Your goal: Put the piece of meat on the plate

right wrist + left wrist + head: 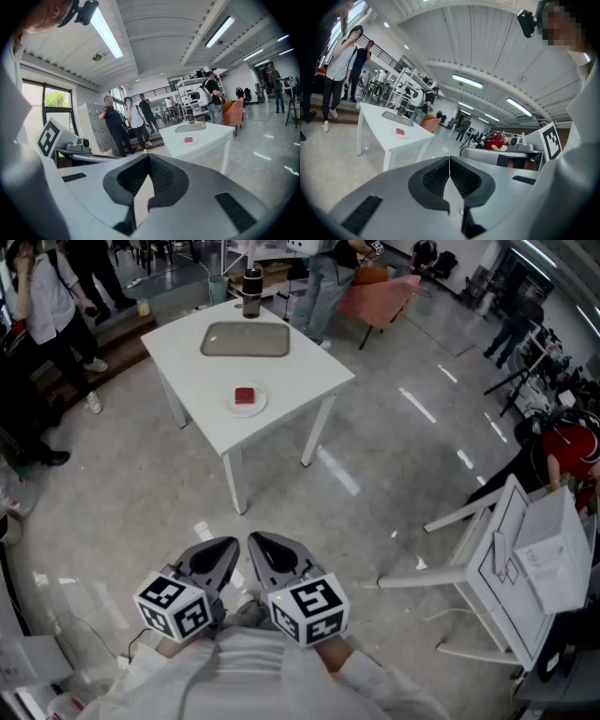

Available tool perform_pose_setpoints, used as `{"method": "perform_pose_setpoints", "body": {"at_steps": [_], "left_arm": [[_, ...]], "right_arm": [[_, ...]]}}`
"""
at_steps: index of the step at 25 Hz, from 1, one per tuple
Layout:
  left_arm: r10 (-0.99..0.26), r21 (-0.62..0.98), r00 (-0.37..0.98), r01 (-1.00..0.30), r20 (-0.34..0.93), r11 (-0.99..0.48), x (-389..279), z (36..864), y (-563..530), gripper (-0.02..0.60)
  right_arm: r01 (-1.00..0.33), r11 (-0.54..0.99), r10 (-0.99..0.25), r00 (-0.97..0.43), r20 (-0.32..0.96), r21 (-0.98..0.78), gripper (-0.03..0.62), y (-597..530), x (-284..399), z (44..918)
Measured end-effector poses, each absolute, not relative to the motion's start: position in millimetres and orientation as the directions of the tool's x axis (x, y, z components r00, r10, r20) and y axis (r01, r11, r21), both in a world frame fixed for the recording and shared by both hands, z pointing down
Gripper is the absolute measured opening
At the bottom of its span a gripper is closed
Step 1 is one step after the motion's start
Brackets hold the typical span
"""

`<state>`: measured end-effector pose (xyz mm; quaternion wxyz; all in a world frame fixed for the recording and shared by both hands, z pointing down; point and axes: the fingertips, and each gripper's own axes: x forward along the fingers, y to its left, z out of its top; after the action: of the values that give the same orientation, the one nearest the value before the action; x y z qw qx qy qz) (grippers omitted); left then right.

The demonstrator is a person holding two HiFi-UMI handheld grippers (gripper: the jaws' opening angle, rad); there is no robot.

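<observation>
Apparently the job was already finished: the red piece of meat [245,396] lay on the small white plate [231,406], which sat toward the near side of the white table [291,381], far from the person. A shallow grey tray [246,339] lay beyond the plate, and a dark tumbler [251,292] stood at the far edge.

Both tools were held low and close to the body, well apart from the table. The left gripper [230,546] had its ribbed pads pressed together with nothing between them, as its own view showed. The right gripper [255,540] was likewise closed and empty, and the two sat side by side.

Little remained to go wrong with the meat itself. The risk, as I judged it, lay in any further approach. A closed jaw nudging the plate could slide it toward the near edge or tip the meat off. An overturned white table [525,549] lay on the floor to the right, and bystanders stood at the far left, so a careless step could have caused a stumble or a collision.
</observation>
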<state>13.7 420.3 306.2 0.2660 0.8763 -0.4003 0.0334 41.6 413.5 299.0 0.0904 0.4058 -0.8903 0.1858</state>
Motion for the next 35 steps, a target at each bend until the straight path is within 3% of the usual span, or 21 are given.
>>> {"method": "perform_pose_setpoints", "body": {"at_steps": [16, 23, 35], "left_arm": [[-0.664, 0.443, 0.693, -0.708, 0.281, -0.550, 18, 313, 411, 0.012], [-0.673, 0.456, 0.692, -0.703, 0.262, -0.545, 18, 310, 399, 0.012], [-0.690, 0.475, 0.665, -0.724, 0.287, -0.500, 44, 328, 368, 0.012]], "right_arm": [[-0.753, 0.611, -0.686, -0.657, 0.313, -0.243, 0.014, 401, 44, 298], [-0.779, 0.549, -0.715, -0.626, 0.311, -0.303, 0.015, 384, 59, 302], [-0.757, 0.595, -0.677, -0.653, 0.338, -0.271, 0.015, 358, 77, 316]]}}
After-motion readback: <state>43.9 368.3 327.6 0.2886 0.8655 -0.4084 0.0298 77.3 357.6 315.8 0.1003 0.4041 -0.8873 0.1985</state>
